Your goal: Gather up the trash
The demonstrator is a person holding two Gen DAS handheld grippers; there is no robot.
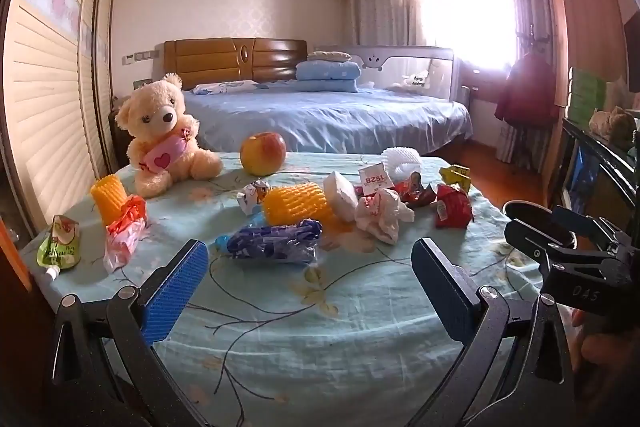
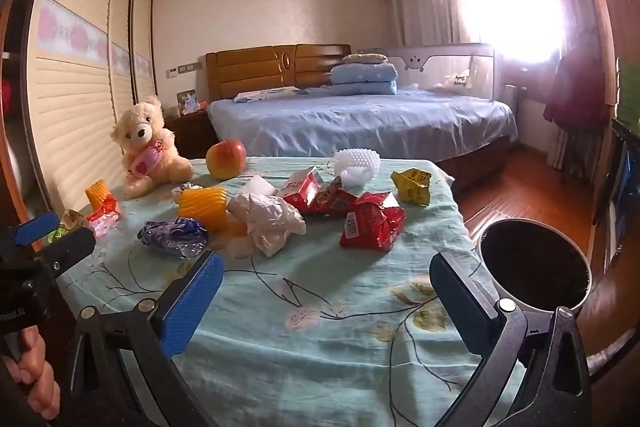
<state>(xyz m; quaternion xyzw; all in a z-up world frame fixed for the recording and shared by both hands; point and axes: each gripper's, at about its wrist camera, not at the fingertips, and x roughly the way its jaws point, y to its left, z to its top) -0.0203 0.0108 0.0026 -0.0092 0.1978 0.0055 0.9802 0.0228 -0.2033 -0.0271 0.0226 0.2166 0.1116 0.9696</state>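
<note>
Trash lies across a table with a light blue flowered cloth [image 1: 320,327] [image 2: 320,347]. It includes a blue crumpled wrapper [image 1: 272,242] [image 2: 174,231], a yellow foam net [image 1: 296,205] [image 2: 202,207], a white crumpled tissue [image 1: 382,213] [image 2: 270,221], a red snack bag [image 1: 452,206] [image 2: 372,221] and a yellow wrapper [image 1: 454,174] [image 2: 412,186]. My left gripper [image 1: 310,279] is open and empty, just short of the blue wrapper. My right gripper [image 2: 326,287] is open and empty over the near cloth. A round bin [image 2: 534,265] stands right of the table.
A teddy bear [image 1: 164,135] [image 2: 146,147] and an apple [image 1: 263,153] [image 2: 225,159] sit at the table's far left. A green pouch [image 1: 60,243], an orange foam net [image 1: 108,199] and a pink-red wrapper [image 1: 124,231] lie at the left edge. A bed [image 1: 320,111] stands behind.
</note>
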